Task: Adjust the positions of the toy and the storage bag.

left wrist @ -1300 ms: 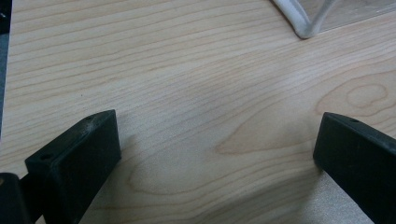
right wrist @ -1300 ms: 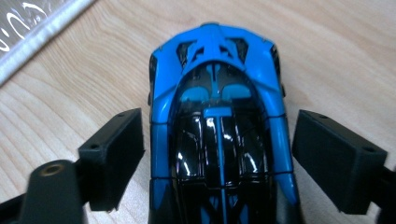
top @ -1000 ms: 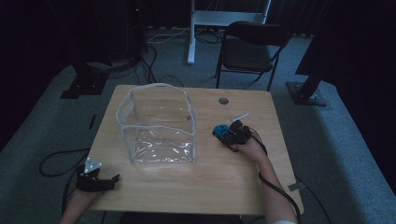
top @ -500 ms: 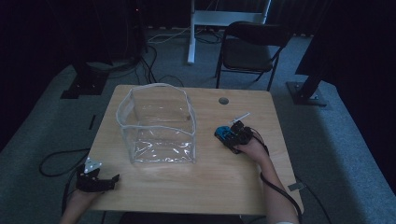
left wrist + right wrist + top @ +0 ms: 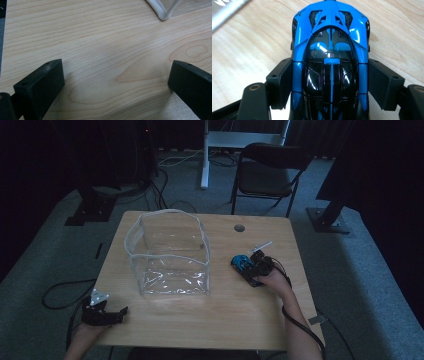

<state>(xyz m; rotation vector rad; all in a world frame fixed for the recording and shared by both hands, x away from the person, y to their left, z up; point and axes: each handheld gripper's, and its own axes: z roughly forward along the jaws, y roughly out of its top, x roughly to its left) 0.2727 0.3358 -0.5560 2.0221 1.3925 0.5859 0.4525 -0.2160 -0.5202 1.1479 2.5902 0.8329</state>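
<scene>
At the near left corner of the wooden counter (image 5: 235, 320) I see my left claw (image 5: 120, 312), resting low with its two black jaws spread wide apart and bare wood grain between them. In the left gripper view, a white-edged corner of the clear bag (image 5: 162, 12) sits ahead of it, well apart from the jaws. Moving right in the high view, the clear plastic bag (image 5: 170, 255) stands upright and open-topped on the middle-left of the counter. Further right, near the counter's right edge, my right claw (image 5: 245, 265) holds a blue and black toy car (image 5: 243, 264). In the right gripper view the toy car (image 5: 330, 57) lies lengthwise between the jaws, each pad pressed against a side of its body, its far end sticking out past them over the wood.
</scene>
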